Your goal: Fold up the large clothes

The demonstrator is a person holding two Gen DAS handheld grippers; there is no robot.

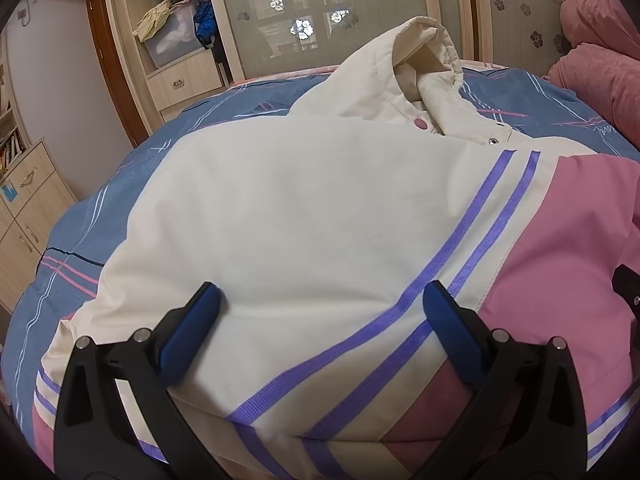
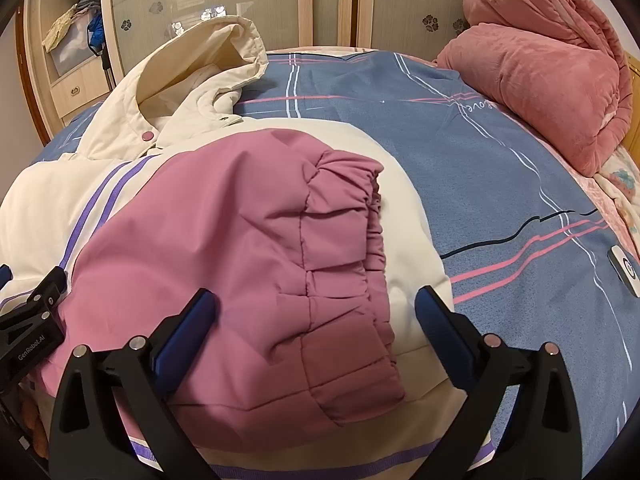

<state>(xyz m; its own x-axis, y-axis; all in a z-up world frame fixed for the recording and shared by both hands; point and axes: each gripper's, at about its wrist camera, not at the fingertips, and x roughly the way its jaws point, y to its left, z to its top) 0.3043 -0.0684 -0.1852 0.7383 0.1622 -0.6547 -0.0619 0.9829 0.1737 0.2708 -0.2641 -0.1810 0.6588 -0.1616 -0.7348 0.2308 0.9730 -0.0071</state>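
Observation:
A cream hooded jacket [image 1: 304,216] with purple stripes and pink panels lies on the bed, hood [image 1: 424,52] toward the wardrobe. Its pink sleeve [image 2: 240,248] is folded across the body, the gathered cuff [image 2: 352,208] pointing right. My left gripper [image 1: 320,304] hovers open just over the cream sleeve near the purple stripes, nothing between its blue pads. Over the pink sleeve near the cuff, my right gripper [image 2: 316,308] stands open and holds nothing. The left gripper's black body [image 2: 28,320] shows at the left edge of the right wrist view.
The bed has a blue sheet [image 2: 480,168] with pink and white lines. A rolled pink quilt [image 2: 540,76] sits at the far right. A white remote-like device [image 2: 624,272] lies on the sheet. A wardrobe [image 1: 340,12] and drawers [image 1: 28,208] stand beyond the bed.

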